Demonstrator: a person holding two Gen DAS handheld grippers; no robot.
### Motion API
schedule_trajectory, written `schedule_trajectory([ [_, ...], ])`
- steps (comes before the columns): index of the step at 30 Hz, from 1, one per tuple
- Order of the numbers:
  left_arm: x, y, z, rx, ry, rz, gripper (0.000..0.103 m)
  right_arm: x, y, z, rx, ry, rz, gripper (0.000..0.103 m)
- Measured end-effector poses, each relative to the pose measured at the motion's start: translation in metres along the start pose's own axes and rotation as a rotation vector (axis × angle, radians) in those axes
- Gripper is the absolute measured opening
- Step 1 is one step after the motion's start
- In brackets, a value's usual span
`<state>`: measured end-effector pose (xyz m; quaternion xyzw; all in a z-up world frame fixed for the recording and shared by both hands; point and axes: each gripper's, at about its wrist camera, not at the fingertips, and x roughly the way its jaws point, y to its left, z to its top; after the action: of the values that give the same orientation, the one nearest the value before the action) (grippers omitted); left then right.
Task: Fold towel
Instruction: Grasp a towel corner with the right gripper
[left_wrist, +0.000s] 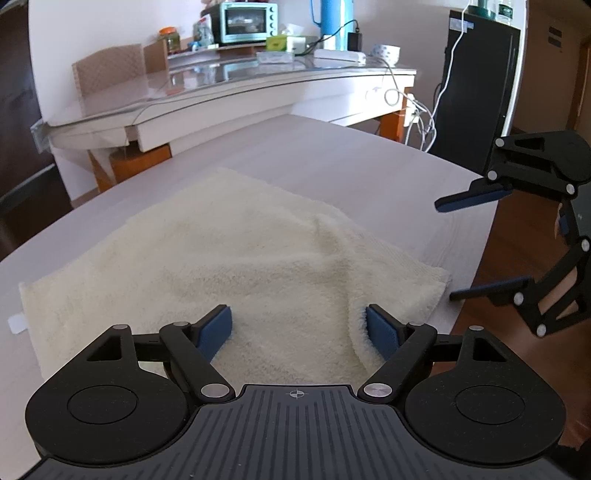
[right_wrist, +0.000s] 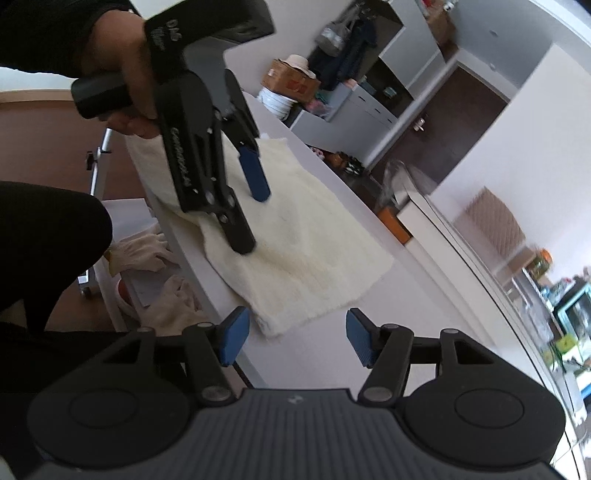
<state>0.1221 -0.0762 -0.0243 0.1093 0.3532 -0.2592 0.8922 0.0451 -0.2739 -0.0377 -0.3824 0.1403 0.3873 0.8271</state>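
Observation:
A cream towel (left_wrist: 229, 258) lies on the pale wooden table (left_wrist: 332, 155), folded over, with a raised crease toward its right side. My left gripper (left_wrist: 301, 330) is open just above the towel's near edge, its blue pads on either side of the cloth, holding nothing. It also shows in the right wrist view (right_wrist: 251, 218), tips down on the towel (right_wrist: 317, 254). My right gripper (right_wrist: 295, 338) is open and empty, off the towel's corner near the table's edge. It shows in the left wrist view (left_wrist: 448, 249) at the right, beyond the towel.
A glass-topped side table (left_wrist: 236, 85) with a toaster oven (left_wrist: 245, 22) stands behind the work table. A black cabinet (left_wrist: 476, 88) is at the back right. The table's right edge (left_wrist: 480, 251) drops to a wooden floor. A low shelf with cloths (right_wrist: 147, 258) is beside the table.

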Motion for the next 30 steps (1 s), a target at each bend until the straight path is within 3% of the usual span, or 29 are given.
schedule_trajectory([
  [8, 0.000, 0.002, -0.001, 0.008, 0.001, -0.009, 0.085, 0.009, 0.015, -0.004, -0.202, 0.000, -0.106, 0.059],
  [12, 0.000, 0.002, -0.001, 0.008, -0.001, -0.009, 0.086, 0.012, 0.025, -0.003, -0.293, 0.007, -0.091, 0.040],
  [14, 0.000, 0.002, -0.001, 0.007, -0.003, -0.009, 0.086, 0.014, 0.029, -0.001, -0.317, 0.019, -0.072, 0.020],
  [16, -0.002, 0.002, -0.002, 0.001, -0.001, -0.009, 0.084, 0.016, 0.033, 0.000, -0.342, 0.035, -0.046, 0.007],
  [19, -0.019, 0.006, -0.005, -0.012, -0.009, 0.001, 0.085, 0.014, 0.036, 0.002, -0.354, 0.042, -0.033, 0.007],
  [25, -0.075, 0.038, -0.038, -0.035, -0.012, 0.209, 0.086, 0.002, 0.036, 0.005, -0.351, 0.053, -0.046, 0.007],
  [30, -0.106, 0.049, -0.065, -0.048, 0.027, 0.309, 0.086, 0.001, 0.033, 0.012, -0.369, 0.065, -0.076, 0.007],
])
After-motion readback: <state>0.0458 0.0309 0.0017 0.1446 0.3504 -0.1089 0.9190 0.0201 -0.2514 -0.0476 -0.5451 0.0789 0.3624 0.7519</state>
